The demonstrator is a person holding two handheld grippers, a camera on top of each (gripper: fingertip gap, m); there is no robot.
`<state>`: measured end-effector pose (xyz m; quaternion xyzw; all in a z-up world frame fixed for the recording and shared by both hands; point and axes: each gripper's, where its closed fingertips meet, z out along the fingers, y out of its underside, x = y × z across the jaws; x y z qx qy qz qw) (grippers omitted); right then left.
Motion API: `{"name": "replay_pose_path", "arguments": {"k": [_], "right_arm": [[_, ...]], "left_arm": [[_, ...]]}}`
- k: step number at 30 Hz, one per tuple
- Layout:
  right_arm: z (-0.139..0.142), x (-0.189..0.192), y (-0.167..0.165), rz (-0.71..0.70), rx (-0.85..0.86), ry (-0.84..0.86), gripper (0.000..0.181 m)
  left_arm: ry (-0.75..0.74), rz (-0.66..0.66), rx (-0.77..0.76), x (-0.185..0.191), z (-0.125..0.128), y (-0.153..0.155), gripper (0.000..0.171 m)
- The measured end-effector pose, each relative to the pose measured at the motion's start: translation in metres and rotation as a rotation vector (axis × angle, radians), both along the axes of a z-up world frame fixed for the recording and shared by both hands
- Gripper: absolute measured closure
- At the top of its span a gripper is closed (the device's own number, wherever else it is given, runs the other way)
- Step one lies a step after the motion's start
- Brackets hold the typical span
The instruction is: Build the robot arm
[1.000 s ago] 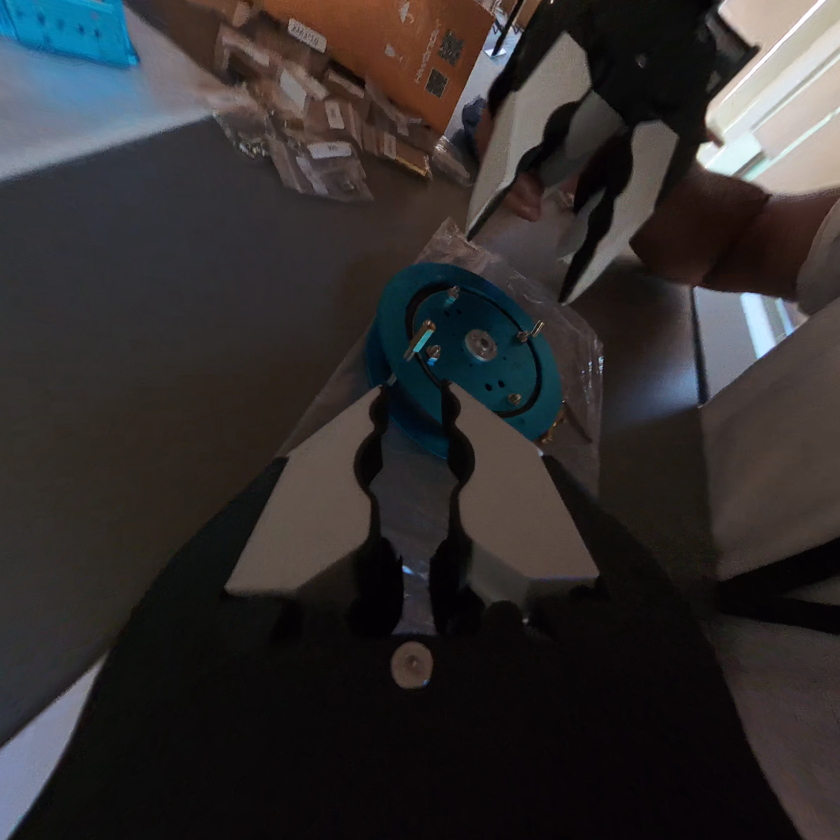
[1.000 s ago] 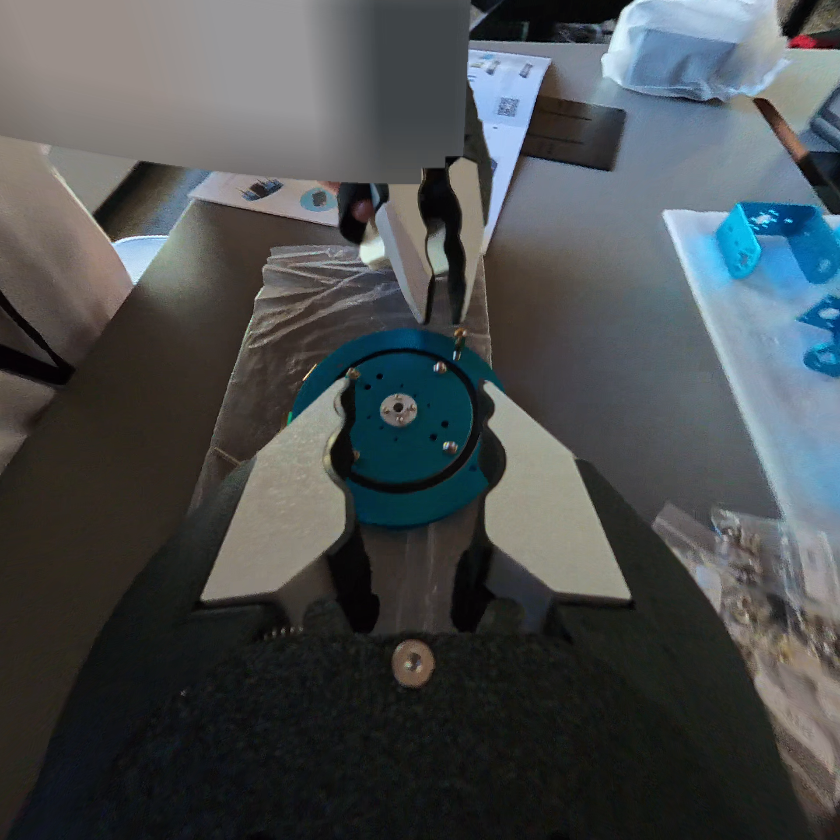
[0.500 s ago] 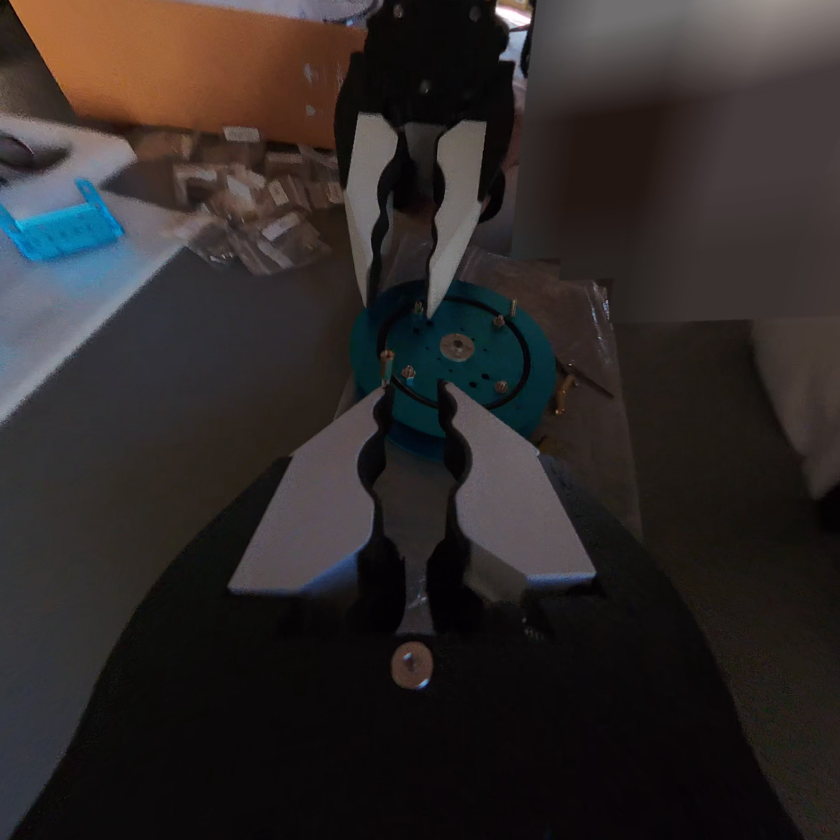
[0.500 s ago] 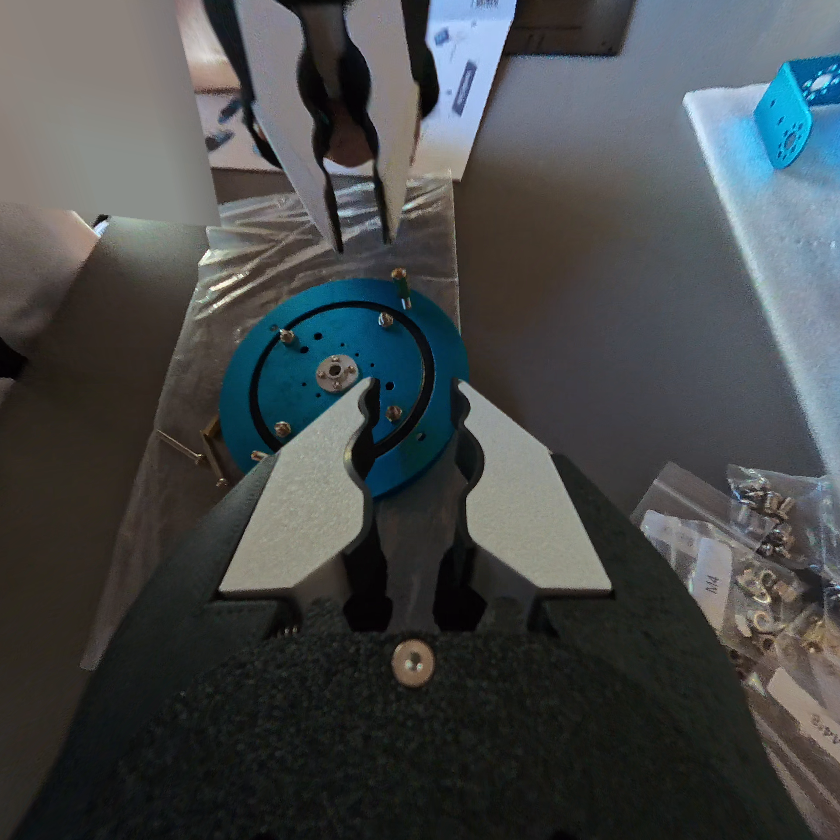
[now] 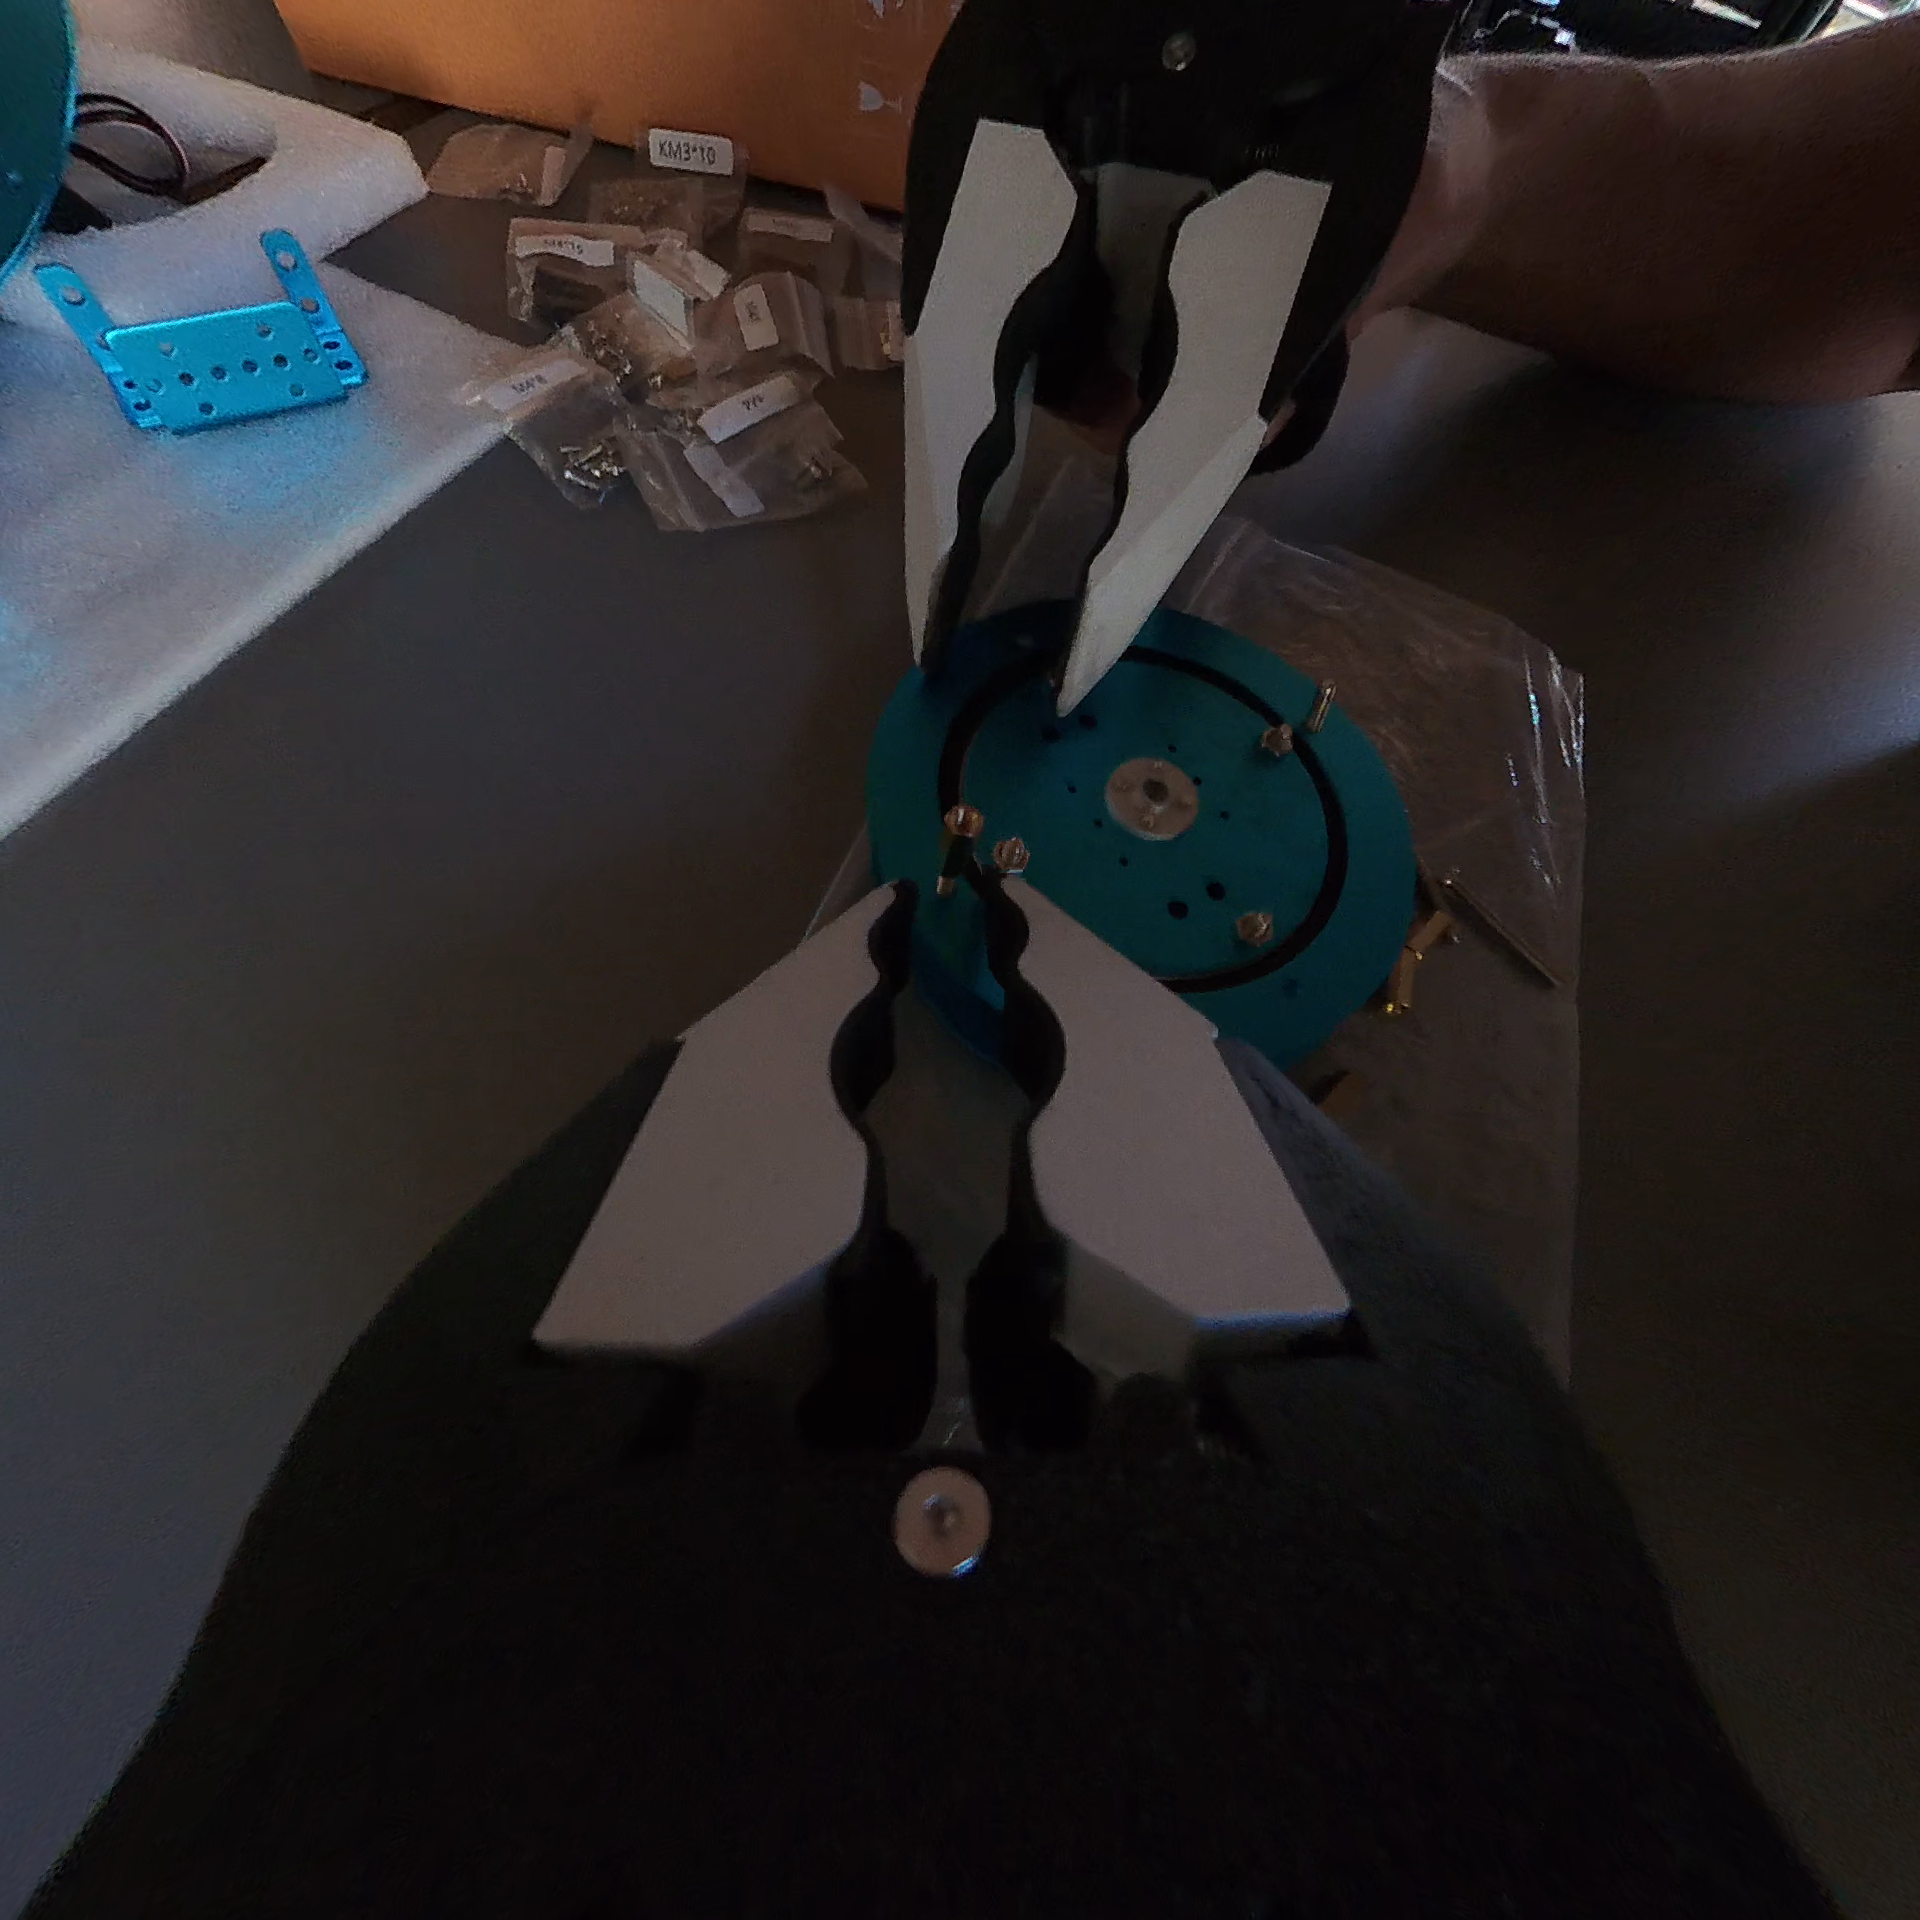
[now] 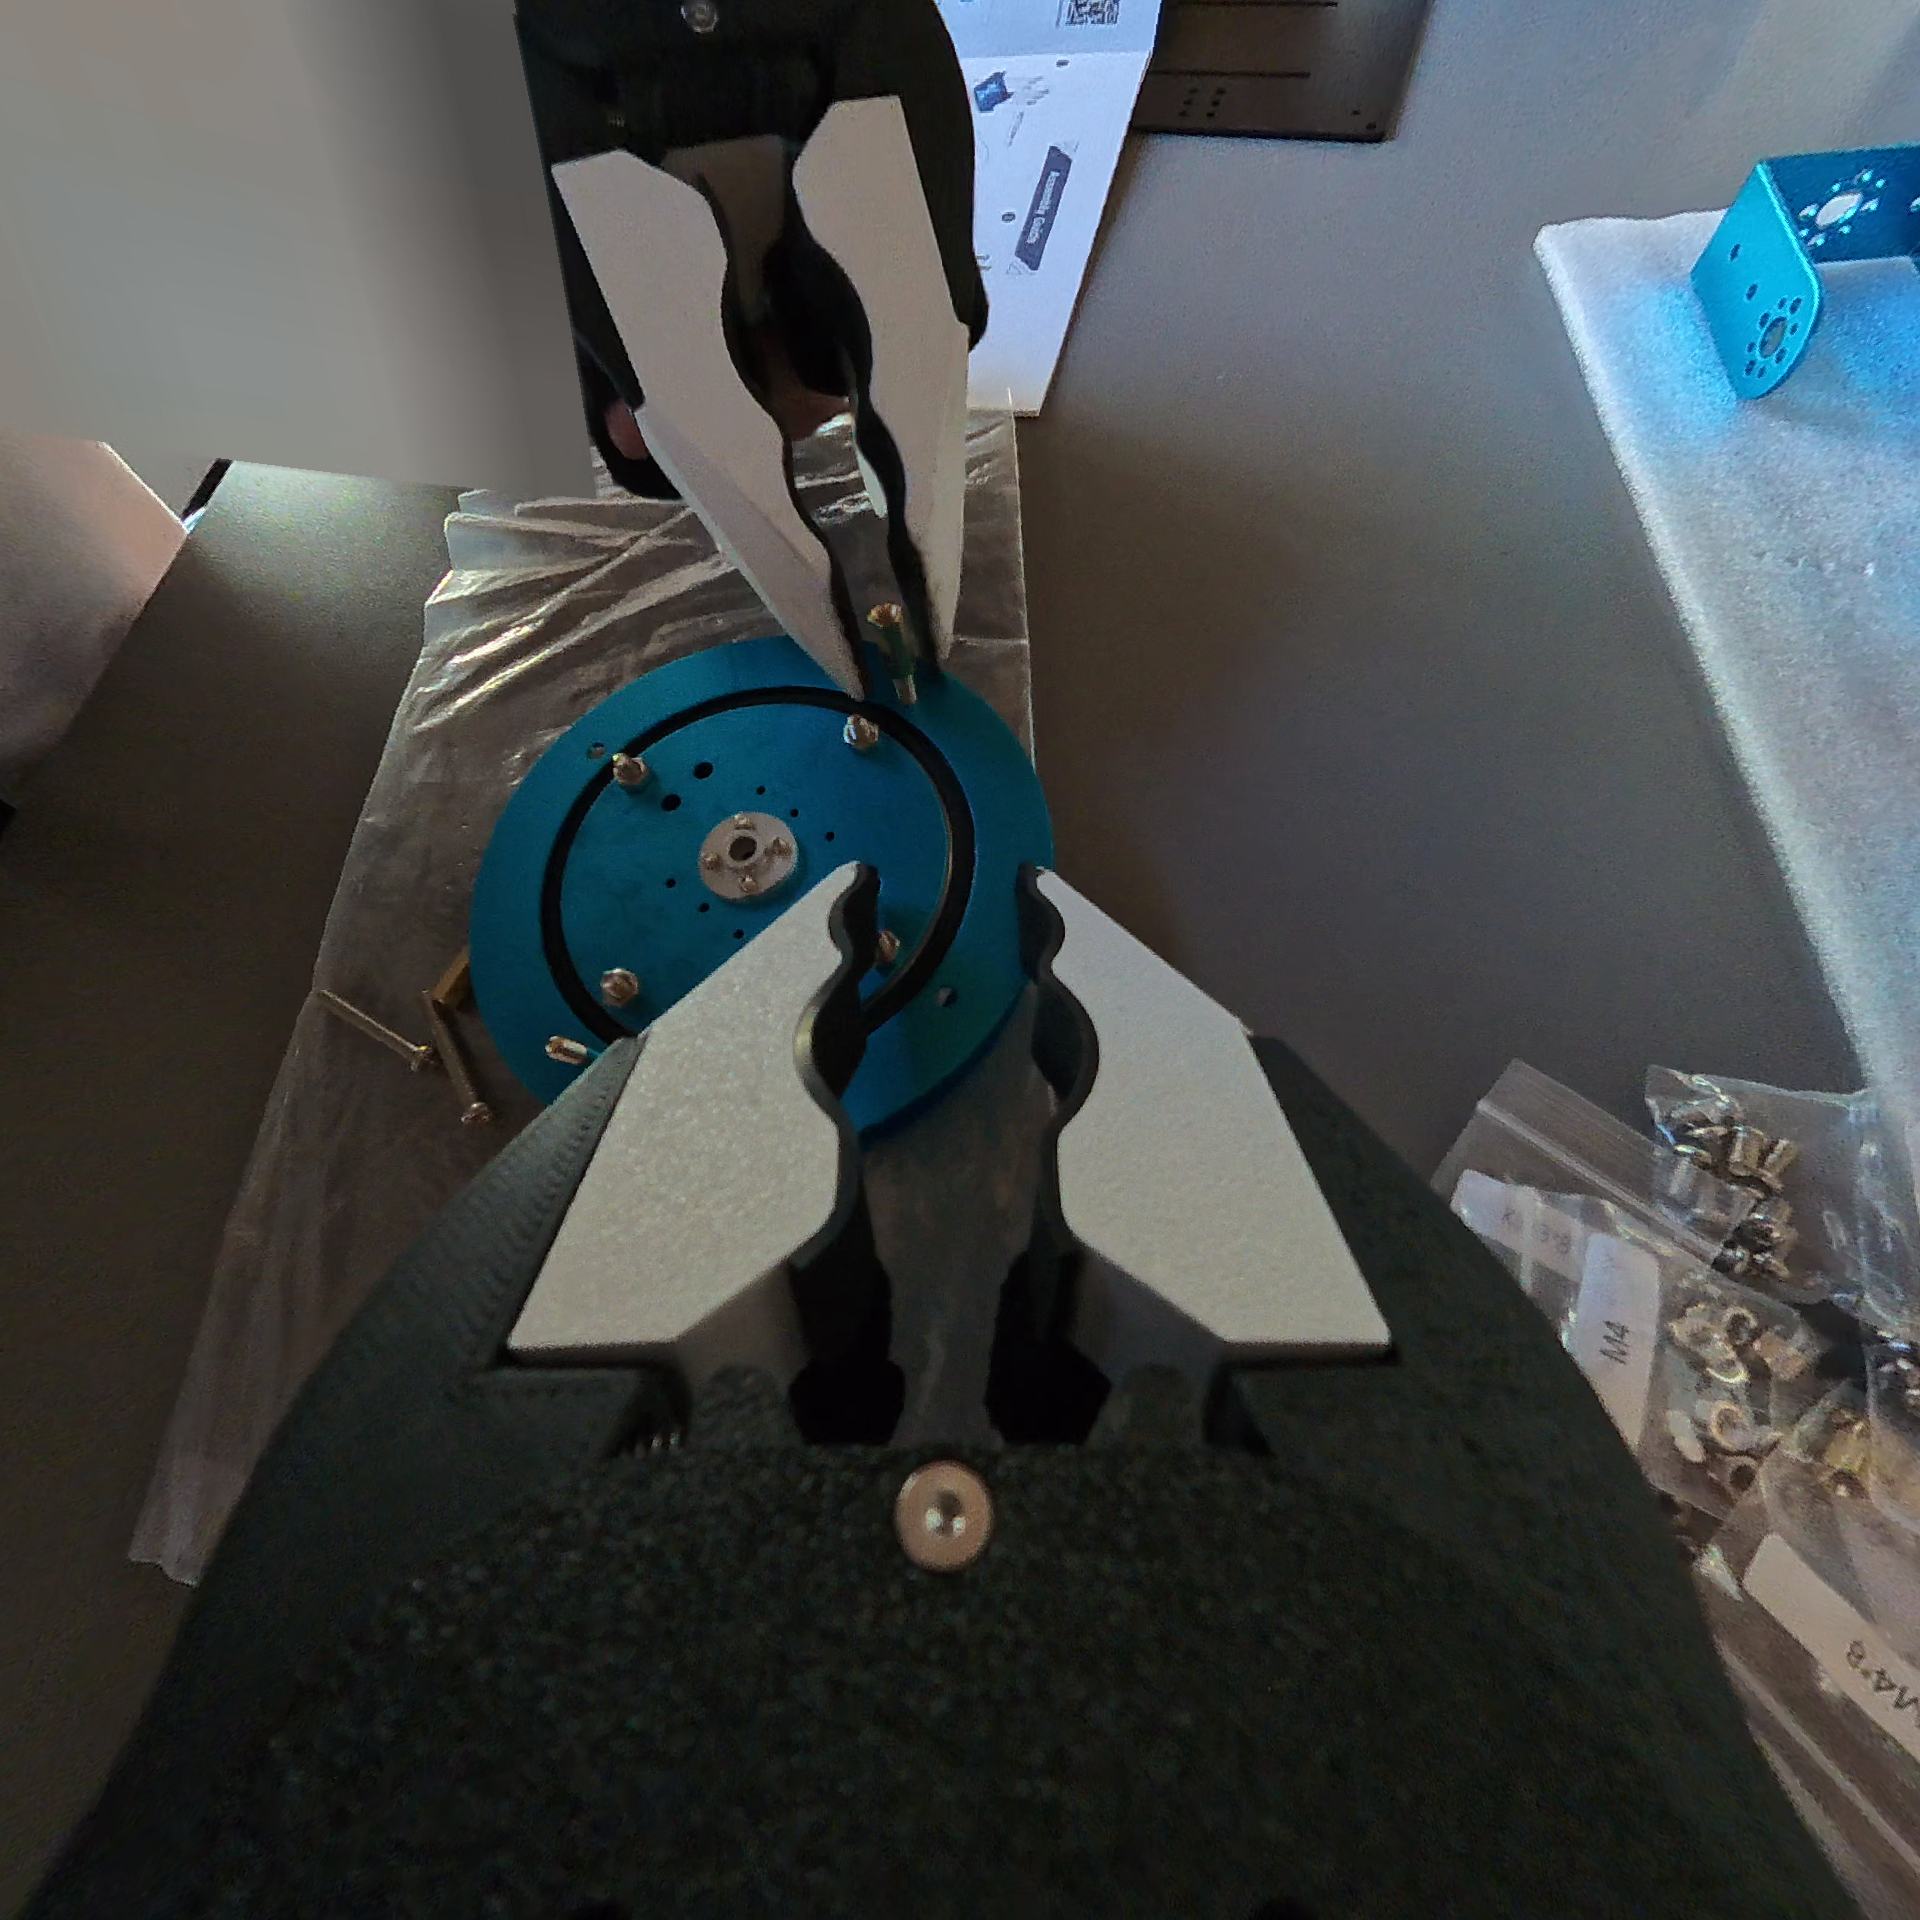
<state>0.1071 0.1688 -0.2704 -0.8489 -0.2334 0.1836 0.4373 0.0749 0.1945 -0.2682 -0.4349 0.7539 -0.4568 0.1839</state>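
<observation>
— Well, the left gripper (image 5: pixel 958 891) sits low centre, jaws narrowly parted about a brass standoff (image 5: pixel 954 854); whether it is pinched, I cannot tell.
— And the right gripper (image 6: pixel 948 878)?
— Released and empty, astride the blue disc (image 6: pixel 644 883) at its rim. The disc lies mid-frame on a clear plastic bag (image 6: pixel 540 623). It looks like stiff, slick metal, best held by its edge. Screw packets (image 5: pixel 675 343) lie beyond, upper left.

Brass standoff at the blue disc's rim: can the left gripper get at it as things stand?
Probably yes. The left gripper is open, its tips on either side of the brass standoff on the blue disc; the right gripper sits across the disc, clear of it.
</observation>
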Motion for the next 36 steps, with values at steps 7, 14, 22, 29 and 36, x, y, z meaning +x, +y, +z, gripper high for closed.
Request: {"name": "replay_pose_path", "arguments": {"k": [7,14,22,29,36], "right_arm": [[0.005,-0.002,0.000,0.012,-0.004,0.013,0.150],[0.016,-0.014,0.007,0.046,0.062,-0.039,0.152],[0.002,-0.011,0.006,0.041,0.032,-0.073,0.153],[-0.001,-0.012,0.007,0.042,0.026,-0.053,0.154],[-0.001,-0.009,0.007,0.038,0.040,-0.075,0.155]], "left_arm": [[0.014,0.008,-0.025,-0.004,0.004,0.003,0.156],[0.289,0.042,-0.293,-0.024,-0.008,0.007,0.144],[0.472,0.060,-0.654,-0.022,-0.001,0.003,0.146],[0.531,0.084,-0.713,-0.019,-0.006,0.001,0.162],[0.564,0.081,-0.764,-0.017,-0.004,0.000,0.167]]}}
